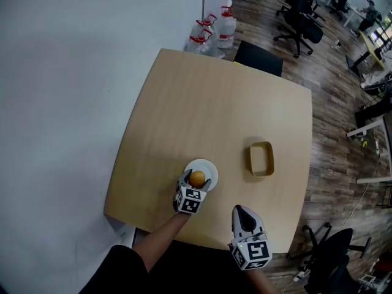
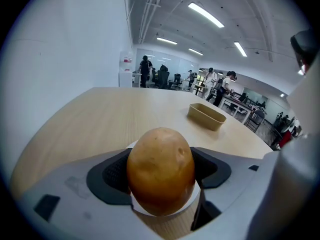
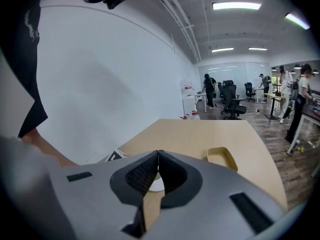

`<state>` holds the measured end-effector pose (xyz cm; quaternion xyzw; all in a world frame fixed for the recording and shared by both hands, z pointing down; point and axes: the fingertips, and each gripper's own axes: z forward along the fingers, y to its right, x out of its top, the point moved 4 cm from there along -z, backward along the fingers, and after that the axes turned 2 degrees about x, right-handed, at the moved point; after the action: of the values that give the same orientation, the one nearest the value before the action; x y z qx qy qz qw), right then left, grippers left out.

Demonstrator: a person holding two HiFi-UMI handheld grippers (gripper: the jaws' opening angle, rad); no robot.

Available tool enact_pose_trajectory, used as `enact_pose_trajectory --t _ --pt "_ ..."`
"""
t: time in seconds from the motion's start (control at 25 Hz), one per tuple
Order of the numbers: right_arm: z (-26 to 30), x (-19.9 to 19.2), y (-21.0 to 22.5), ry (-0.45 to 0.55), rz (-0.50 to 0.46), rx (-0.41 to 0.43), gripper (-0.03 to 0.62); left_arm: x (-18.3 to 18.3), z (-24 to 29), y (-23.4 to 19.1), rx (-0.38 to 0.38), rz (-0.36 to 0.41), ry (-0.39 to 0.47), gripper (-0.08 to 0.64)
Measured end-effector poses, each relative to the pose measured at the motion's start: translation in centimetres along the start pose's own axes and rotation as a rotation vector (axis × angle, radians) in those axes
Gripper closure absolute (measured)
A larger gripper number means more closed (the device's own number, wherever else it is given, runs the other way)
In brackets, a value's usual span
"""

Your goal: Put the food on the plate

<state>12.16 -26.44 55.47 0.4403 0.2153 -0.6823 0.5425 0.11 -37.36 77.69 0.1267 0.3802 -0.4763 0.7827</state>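
A brown potato (image 2: pixel 160 170) sits between the dark pads of my left gripper (image 1: pixel 197 178), which is shut on it. It hangs just over a small white plate (image 1: pixel 208 167) near the table's front edge; a sliver of the plate (image 2: pixel 150 211) shows under the potato. I cannot tell whether the potato touches the plate. My right gripper (image 1: pixel 242 212) is shut with nothing between its fingertips, held to the right of the plate at the front edge. In the right gripper view its closed jaws hide most of the plate (image 3: pixel 156 185).
A shallow tan tray (image 1: pixel 261 158) lies on the wooden table (image 1: pixel 208 103) to the right of the plate; it is also the tan tray (image 2: pixel 206 116) and the tan tray (image 3: pixel 222 158). Water jugs (image 1: pixel 211 32) and office chairs (image 1: pixel 300 17) stand beyond the far edge.
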Motion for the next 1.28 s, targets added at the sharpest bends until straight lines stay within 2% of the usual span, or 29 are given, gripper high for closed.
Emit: enact_pose_trajectory --t 0.2,0.52,0.8,1.28 --pt "0.1 -0.1 0.1 -0.011 0.015 0.003 0.532 -1.0 1.5 0.2 -0.053 -0.003 -0.078 0.235" --pt "0.0 -0.6 1.1 -0.026 0.023 -0.013 0.532 -1.0 2.7 0.4 -0.049 0.029 -0.098 0.235" --pt "-0.9 -1.3 1.4 -0.033 0.014 -0.010 0.532 -1.1 2.7 0.3 -0.023 0.060 -0.074 0.227" --pt "-2.2 -1.3 2.2 -0.013 0.020 -0.014 0.532 0.3 0.7 0.4 -0.005 0.037 -0.029 0.224"
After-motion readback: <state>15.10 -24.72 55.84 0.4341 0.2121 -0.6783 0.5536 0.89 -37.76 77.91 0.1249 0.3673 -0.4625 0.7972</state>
